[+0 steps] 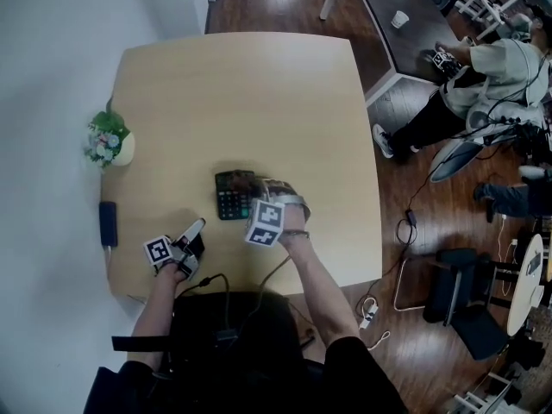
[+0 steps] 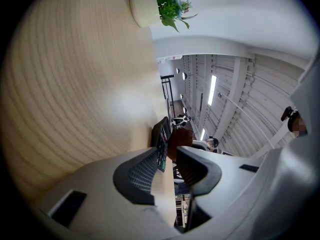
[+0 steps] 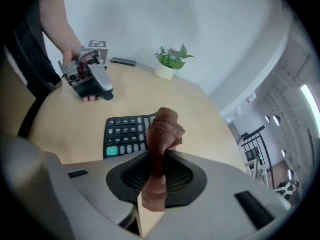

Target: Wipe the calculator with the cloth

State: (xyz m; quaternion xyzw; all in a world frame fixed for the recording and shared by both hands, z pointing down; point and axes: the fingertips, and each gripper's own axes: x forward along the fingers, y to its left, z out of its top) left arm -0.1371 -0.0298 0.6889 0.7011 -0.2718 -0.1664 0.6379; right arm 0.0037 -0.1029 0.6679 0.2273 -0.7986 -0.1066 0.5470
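Right gripper (image 3: 156, 176) nearest the lens: jaws pressed together on a brown cloth (image 3: 163, 131), folded wad sticking out past the tips, short tail hanging back behind the pads. Points steeply down over the black desk calculator (image 3: 124, 134). Wad overlaps the calculator's right end in the right gripper view; contact with the keys not confirmable from any view.

Calculator flat on the light wooden desk (image 1: 241, 93), keys up, about midway between left and right edges, closer to the near edge than the far one. Unrestrained, by the look of it.

Left gripper (image 1: 195, 229) low near the desk's near left corner, well apart from the calculator. Jaws a little spread, nothing between them; calculator visible only beyond the gap in the left gripper view.

Step in hand, as judged: wiping pass across the key face.
- Lower far enough to land the wad, not the jaw tips, on the keys.
- Press lightly; probably a light plastic body on a smooth desk, apt to slide.
- Stroke along the length of the key face in overlapping rows.
- Brace one edge with the left gripper in case of sliding.
- Keep the pinch firm; short tail behind the pads, hence some risk of pull-out.

Potted plant (image 1: 108, 141) at the left edge, clear of the work.
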